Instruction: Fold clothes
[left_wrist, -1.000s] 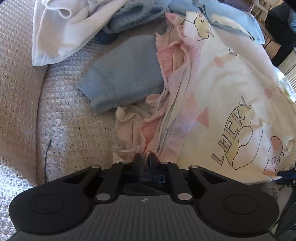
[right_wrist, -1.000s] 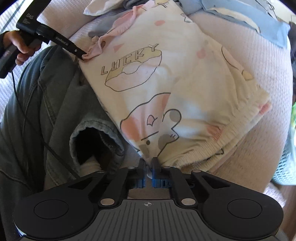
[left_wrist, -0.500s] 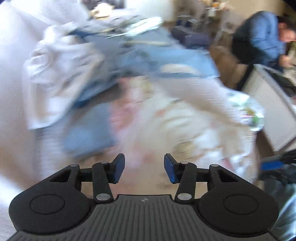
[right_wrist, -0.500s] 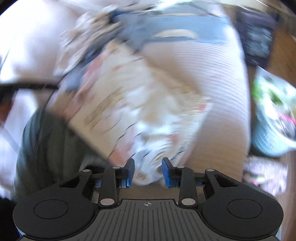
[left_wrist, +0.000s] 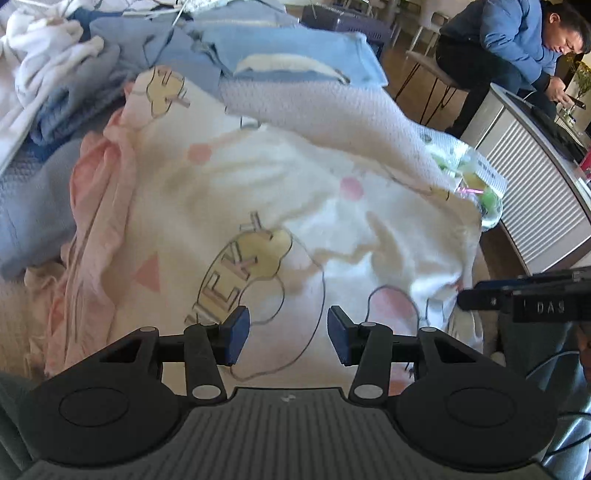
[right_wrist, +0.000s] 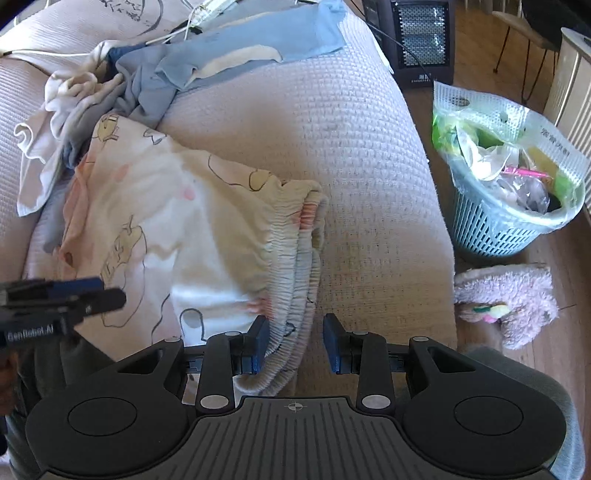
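Observation:
A cream printed garment (left_wrist: 277, 206) with cartoon figures and the word LUCKY lies folded on the pale waffle-weave sofa (right_wrist: 351, 147). My left gripper (left_wrist: 288, 328) hovers open over the print, nothing between its blue pads. In the right wrist view the garment (right_wrist: 177, 221) ends in a gathered elastic waistband (right_wrist: 295, 258). My right gripper (right_wrist: 295, 336) is open at that waistband's near end. The band rests against the left pad, and the right pad stands clear of it. Each gripper shows in the other's view: the right gripper (left_wrist: 517, 299) at the right, the left gripper (right_wrist: 66, 299) at the left.
A heap of blue and white clothes (left_wrist: 110, 55) lies at the sofa's back. Right of the sofa on the wood floor stand a lined blue bin (right_wrist: 509, 184), a heater (right_wrist: 421, 37) and a pink slipper (right_wrist: 509, 302). A seated person (left_wrist: 517, 44) is far right, behind a white cabinet (left_wrist: 535, 184).
Both grippers were shut on the garment's edges and have opened and let go. Both have swung to new viewpoints: the left is now over the print, the right at the waistband.

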